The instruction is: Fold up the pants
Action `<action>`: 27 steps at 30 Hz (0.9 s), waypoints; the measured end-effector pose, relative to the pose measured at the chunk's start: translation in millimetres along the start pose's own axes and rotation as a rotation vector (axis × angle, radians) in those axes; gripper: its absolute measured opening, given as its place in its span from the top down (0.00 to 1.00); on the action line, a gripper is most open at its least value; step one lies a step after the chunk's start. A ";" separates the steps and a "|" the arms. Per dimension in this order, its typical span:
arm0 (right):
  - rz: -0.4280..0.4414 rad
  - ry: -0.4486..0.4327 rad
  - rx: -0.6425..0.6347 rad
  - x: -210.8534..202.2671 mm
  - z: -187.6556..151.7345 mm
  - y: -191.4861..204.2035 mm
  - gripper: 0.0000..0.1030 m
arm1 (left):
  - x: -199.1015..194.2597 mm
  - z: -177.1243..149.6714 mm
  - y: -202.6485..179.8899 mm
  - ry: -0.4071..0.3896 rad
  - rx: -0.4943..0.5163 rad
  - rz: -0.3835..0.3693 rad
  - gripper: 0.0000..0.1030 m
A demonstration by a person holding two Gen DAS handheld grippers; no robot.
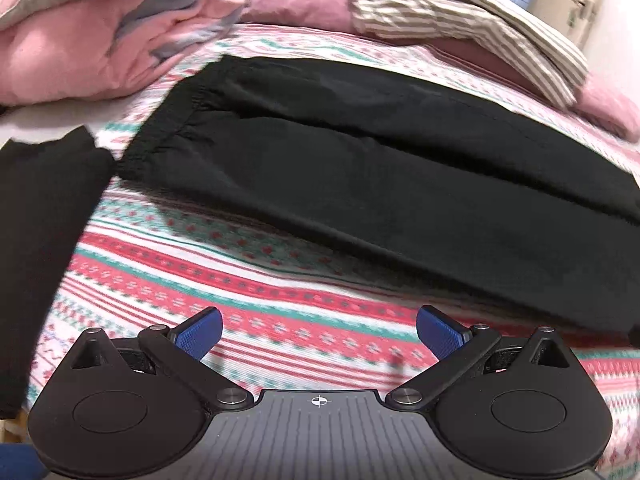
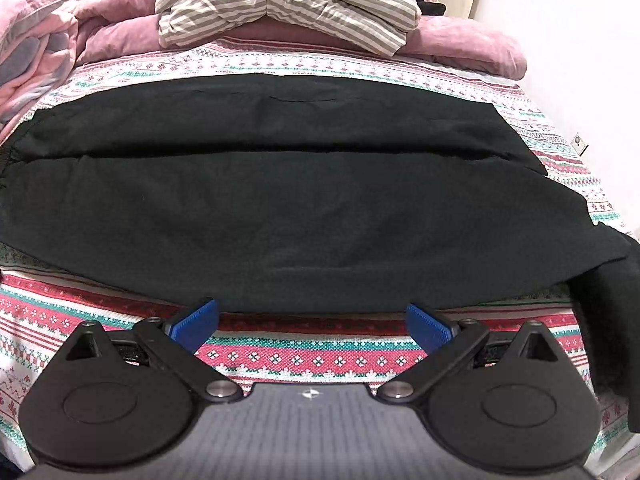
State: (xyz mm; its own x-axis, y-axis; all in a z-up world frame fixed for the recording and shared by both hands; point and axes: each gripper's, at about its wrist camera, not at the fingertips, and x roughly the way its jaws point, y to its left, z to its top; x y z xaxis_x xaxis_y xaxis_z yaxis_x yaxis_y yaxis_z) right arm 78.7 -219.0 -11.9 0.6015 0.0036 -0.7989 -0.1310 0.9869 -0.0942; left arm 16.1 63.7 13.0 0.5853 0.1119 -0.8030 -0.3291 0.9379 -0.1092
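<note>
**A:** What's the careful way to take this fold?

**B:** The black pants lie flat across the bed, straight ahead of my right claw, legs side by side with a seam line between them. I judge they're already doubled lengthwise, so the next fold is across. I'd pinch both layers at one end, lift low, and carry it over to the other end so the edges meet without dragging the cloth askew.

**A:** Which end is which?

**B:** From my left claw, the gathered waistband sits ahead and to the left; the legs run off to the right. Another dark cloth lies far left of that claw, apart from the pants; I'd leave it alone.

**A:** And the claws themselves?

**B:** Both spread wide, holding nothing. My right claw's blue pads sit just short of the pants' near edge; whether they touch it I can't tell. My left claw hangs over bare striped bedcover, the pants' near edge ahead and to its right

**A:** Anything behind?

**B:** A pink duvet and a striped bundle, well beyond the pants
</note>
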 end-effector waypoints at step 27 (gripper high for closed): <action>0.175 -0.025 -0.109 39.5 57.8 63.1 0.00 | 74.7 130.0 55.8 0.054 -0.194 0.074 0.00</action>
State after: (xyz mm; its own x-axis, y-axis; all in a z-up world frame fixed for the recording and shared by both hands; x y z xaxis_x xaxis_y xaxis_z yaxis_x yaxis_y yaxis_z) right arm 139.8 -147.3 -15.0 0.5812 0.1784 -0.7940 -0.3186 0.9477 -0.0202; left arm 137.7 167.1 23.1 0.5152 0.1555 -0.8429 -0.5095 0.8464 -0.1552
